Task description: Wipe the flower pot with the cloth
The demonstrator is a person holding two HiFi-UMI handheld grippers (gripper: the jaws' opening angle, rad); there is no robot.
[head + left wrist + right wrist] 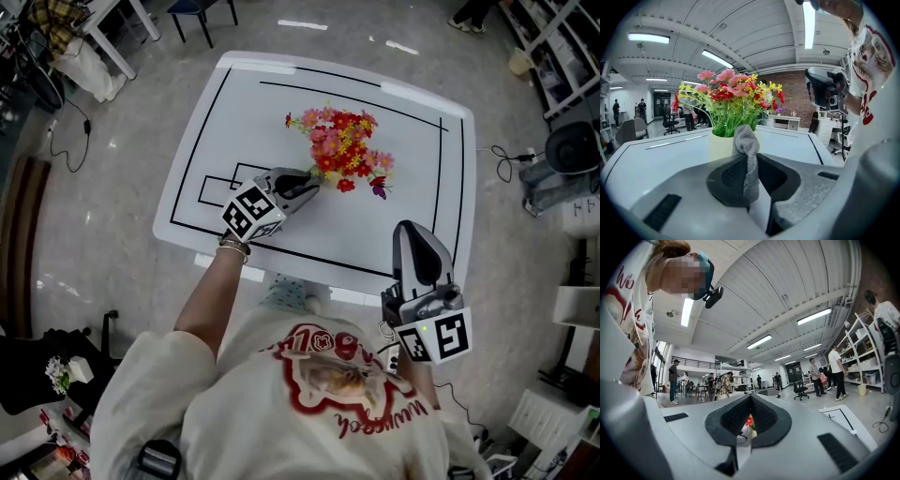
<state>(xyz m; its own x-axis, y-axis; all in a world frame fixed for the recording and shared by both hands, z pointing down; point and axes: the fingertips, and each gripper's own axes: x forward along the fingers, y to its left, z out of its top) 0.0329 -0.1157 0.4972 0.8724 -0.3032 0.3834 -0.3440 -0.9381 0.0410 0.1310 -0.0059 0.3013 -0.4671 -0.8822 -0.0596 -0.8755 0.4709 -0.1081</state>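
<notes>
A pale yellow flower pot (pixel 720 146) stands on the white table (pixel 412 187), filled with red, pink and yellow flowers (pixel 342 152). My left gripper (pixel 311 185) reaches to the pot's near left side and is shut on a grey knitted cloth (pixel 746 145). The cloth sticks up out of the jaws just in front of the pot's rim; whether it touches the pot I cannot tell. My right gripper (pixel 412 228) hovers over the table's front right edge, well clear of the pot. Its jaws are shut with nothing between them, and the flowers (pixel 749 422) show through the slit.
Black lines mark a large rectangle and small boxes (pixel 214 190) on the table. Around it on the floor are a cable (pixel 66 141) at left, a grey device (pixel 562 164) at right and shelves (pixel 553 47) at far right. Several people (pixel 836 371) stand in the background.
</notes>
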